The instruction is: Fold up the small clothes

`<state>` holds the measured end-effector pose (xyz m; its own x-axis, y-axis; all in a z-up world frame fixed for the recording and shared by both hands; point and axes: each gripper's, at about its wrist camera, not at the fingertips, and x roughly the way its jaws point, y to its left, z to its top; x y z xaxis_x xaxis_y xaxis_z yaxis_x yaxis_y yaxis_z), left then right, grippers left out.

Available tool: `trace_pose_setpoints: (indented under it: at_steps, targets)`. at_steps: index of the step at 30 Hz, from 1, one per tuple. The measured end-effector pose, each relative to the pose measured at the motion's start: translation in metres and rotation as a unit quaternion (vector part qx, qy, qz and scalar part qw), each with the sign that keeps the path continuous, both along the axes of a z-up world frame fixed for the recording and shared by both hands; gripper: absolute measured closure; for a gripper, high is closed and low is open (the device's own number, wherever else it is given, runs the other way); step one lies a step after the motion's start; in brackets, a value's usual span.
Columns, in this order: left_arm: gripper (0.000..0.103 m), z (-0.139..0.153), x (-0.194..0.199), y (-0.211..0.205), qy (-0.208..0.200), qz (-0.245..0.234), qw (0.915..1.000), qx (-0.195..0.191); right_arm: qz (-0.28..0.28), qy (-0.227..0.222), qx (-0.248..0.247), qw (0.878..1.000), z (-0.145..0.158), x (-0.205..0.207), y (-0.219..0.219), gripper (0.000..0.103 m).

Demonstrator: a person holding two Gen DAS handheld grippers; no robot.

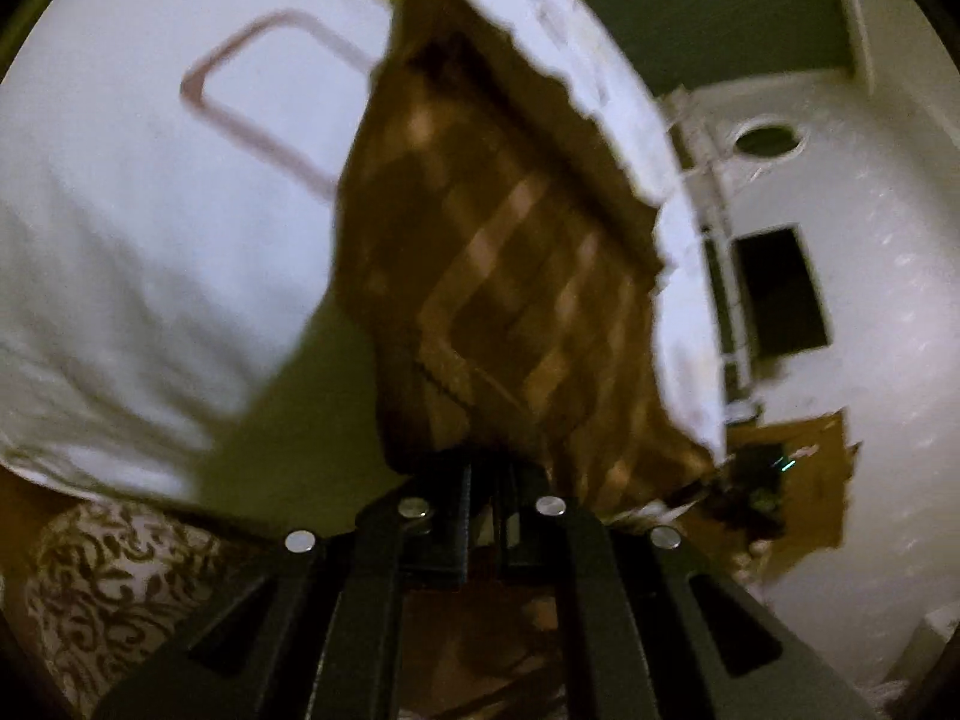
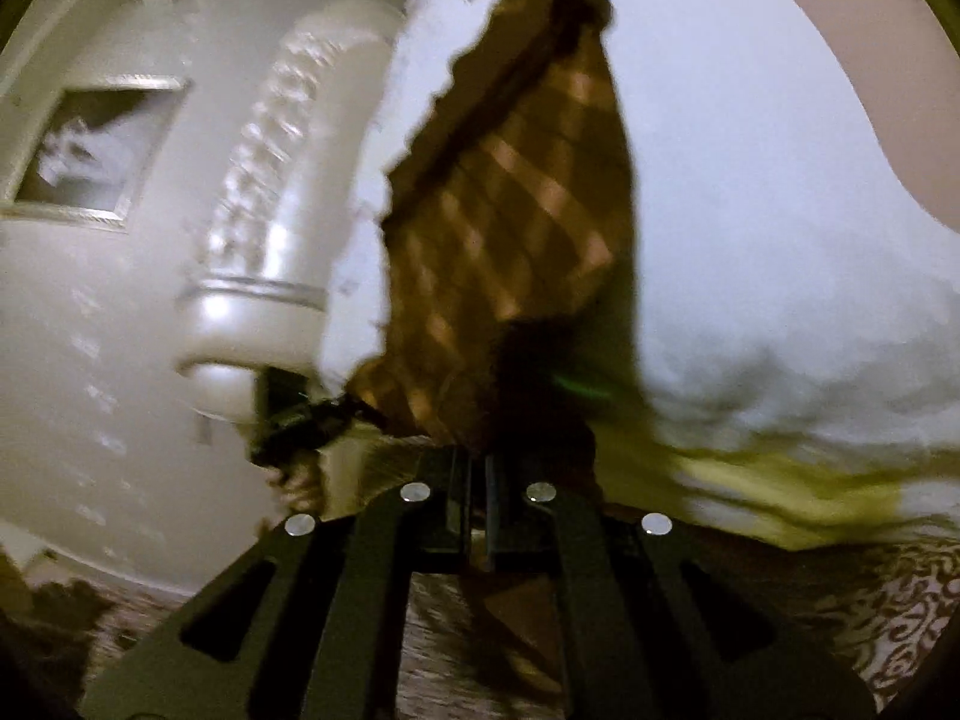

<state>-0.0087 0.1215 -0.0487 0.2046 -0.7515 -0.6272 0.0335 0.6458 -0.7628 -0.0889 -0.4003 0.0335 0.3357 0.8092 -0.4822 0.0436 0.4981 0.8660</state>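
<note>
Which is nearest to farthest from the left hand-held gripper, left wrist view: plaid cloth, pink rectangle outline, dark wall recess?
1. Plaid cloth: clamped in the left hand-held gripper, centre.
2. Pink rectangle outline: on the white sheet, upper left.
3. Dark wall recess: right, on the wall beyond.

Left wrist view: looks forward along its own fingers, tilted, very close to the brown checked cloth [image 1: 498, 252] filling frame centre. White sheet [image 1: 120, 210] behind, white wall [image 1: 870, 300] to the right.

Right wrist view: same close range on the cloth [image 2: 516, 210], seen from the opposite side; wall [image 2: 120, 360] now left, sheet [image 2: 750, 210] right.

Shared: cloth, sheet, wall. Both blurred.
</note>
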Motion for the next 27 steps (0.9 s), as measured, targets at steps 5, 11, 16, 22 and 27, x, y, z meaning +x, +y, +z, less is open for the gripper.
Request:
trace_pose_setpoints:
  at_steps: [5,11,16,22,27]
  targets:
    - [0.098,0.032,0.033,0.008,-0.013,0.047,0.9966,-0.066,-0.039,-0.032,0.073,0.996,0.023,0.028,-0.016,0.101]
    - [0.098,0.061,0.098,0.02,-0.042,0.092,0.9918,-0.077,-0.088,-0.073,0.111,0.987,0.045,0.096,-0.036,0.101]
    - [0.098,0.059,0.166,0.016,-0.049,0.114,0.9906,-0.057,-0.123,-0.069,0.137,0.98,0.033,0.162,-0.047,0.101]
    - [0.098,0.006,0.226,0.008,0.003,0.131,0.9909,-0.029,-0.141,-0.023,0.123,0.982,-0.006,0.212,-0.046,0.1]
    - [0.094,-0.033,0.241,0.016,0.067,0.145,0.9854,-0.06,-0.17,0.02,0.098,0.98,-0.035,0.231,-0.049,0.088]
